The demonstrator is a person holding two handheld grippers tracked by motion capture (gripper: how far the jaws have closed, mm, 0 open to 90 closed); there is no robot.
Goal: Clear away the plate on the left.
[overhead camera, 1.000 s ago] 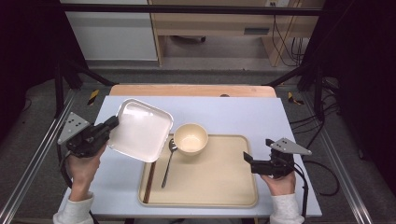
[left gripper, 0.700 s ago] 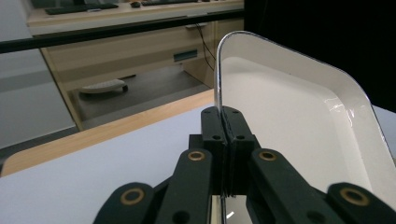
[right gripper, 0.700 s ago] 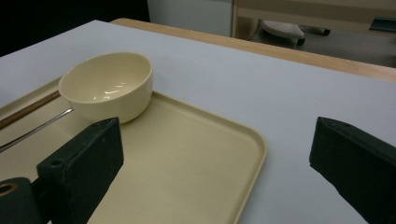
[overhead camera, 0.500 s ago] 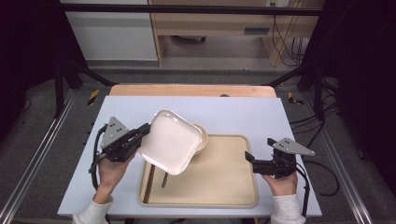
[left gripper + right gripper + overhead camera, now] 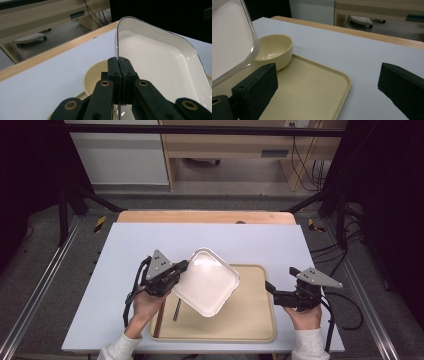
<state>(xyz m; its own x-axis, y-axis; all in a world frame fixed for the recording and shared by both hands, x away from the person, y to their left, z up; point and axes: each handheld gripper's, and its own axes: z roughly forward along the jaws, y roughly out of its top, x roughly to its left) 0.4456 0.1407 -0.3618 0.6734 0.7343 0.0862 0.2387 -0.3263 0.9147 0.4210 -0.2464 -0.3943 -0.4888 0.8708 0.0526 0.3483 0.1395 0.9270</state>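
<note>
Tabletop carries the beige tray. White square plate, a second ago left of the tray and beside the bowl, now hangs tilted over the tray's left half, covering the bowl from above. Left hand-held gripper has carried it right, jaws pinching the plate's rim. Likely next: setting it down on the tray. Right hand-held gripper sits at the tray's right edge, jaws spread, empty. Spoon lies just below the plate.
</note>
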